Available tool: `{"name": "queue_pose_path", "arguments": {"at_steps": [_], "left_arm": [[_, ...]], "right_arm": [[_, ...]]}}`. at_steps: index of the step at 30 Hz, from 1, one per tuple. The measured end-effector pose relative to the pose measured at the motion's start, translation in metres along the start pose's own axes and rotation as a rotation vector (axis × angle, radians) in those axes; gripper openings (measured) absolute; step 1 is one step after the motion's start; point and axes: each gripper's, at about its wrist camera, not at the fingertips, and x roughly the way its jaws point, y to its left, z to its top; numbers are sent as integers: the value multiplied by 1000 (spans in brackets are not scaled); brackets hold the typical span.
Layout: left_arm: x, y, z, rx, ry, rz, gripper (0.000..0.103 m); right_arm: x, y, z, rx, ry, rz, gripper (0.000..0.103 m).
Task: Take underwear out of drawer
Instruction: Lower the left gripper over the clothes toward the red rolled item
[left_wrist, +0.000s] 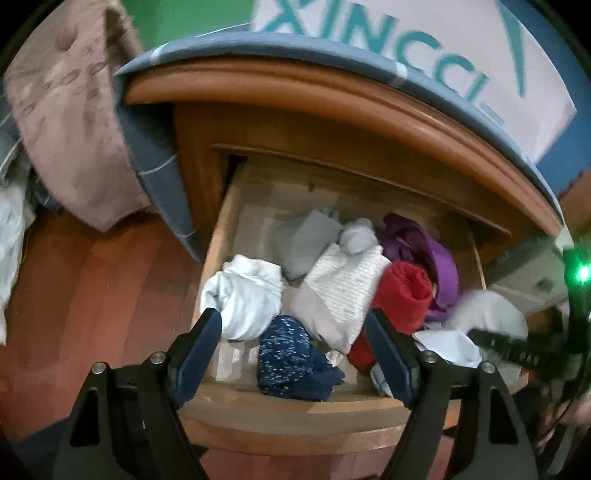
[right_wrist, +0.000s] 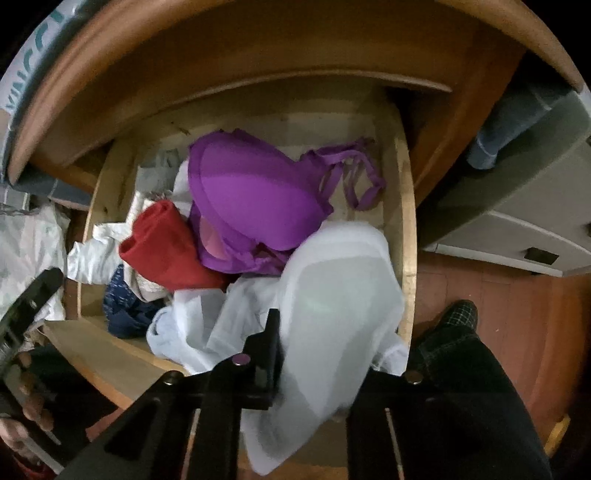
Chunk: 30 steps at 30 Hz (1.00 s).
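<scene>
The wooden drawer (left_wrist: 218, 236) is pulled open and full of clothes: a white bundle (left_wrist: 243, 295), a navy speckled piece (left_wrist: 288, 354), a striped white-grey fold (left_wrist: 343, 291), a red roll (left_wrist: 402, 299) and a purple bra (right_wrist: 255, 199). My left gripper (left_wrist: 295, 328) is open above the drawer's front, holding nothing. My right gripper (right_wrist: 314, 332) is shut on white underwear (right_wrist: 332, 295), which drapes over it at the drawer's right front; its right finger is hidden by the cloth. In the left wrist view the white underwear (left_wrist: 484, 310) is blurred at the right.
The nightstand top (left_wrist: 332, 88) overhangs the drawer, with blue cloth and a printed sheet (left_wrist: 424, 48) on it. A pinkish blanket (left_wrist: 70, 122) hangs at left. A grey cabinet (right_wrist: 517, 206) stands at right. A slippered foot (right_wrist: 458, 317) is on the red wood floor.
</scene>
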Motion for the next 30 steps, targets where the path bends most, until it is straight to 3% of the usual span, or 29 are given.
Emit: {"name": "queue_pose_path", "arguments": {"at_steps": [5, 10, 12, 16, 19, 20, 21, 22, 30], "left_arm": [[-3, -7, 0, 13, -4, -53, 79], [-4, -1, 1, -36, -19, -97, 79], [-5, -1, 2, -29, -30, -80, 79], [-3, -9, 1, 23, -29, -16, 79], [0, -9, 1, 28, -14, -13, 77], [1, -9, 1, 28, -12, -9, 77], [1, -8, 1, 27, -12, -7, 77], [1, -8, 1, 29, -12, -8, 77], [3, -16, -3, 76, -9, -13, 74]], "right_arm": [[-14, 0, 9, 19, -13, 48, 6], [-5, 1, 11, 1, 42, 76, 6], [5, 2, 12, -13, 63, 28, 12], [26, -8, 18, 51, 120, 19, 31], [41, -8, 20, 42, 137, 13, 34], [42, -7, 20, 37, 125, 26, 33], [43, -5, 19, 26, 111, 35, 16], [42, -3, 19, 14, 103, 52, 6], [9, 17, 8, -93, -58, -30, 6]]}}
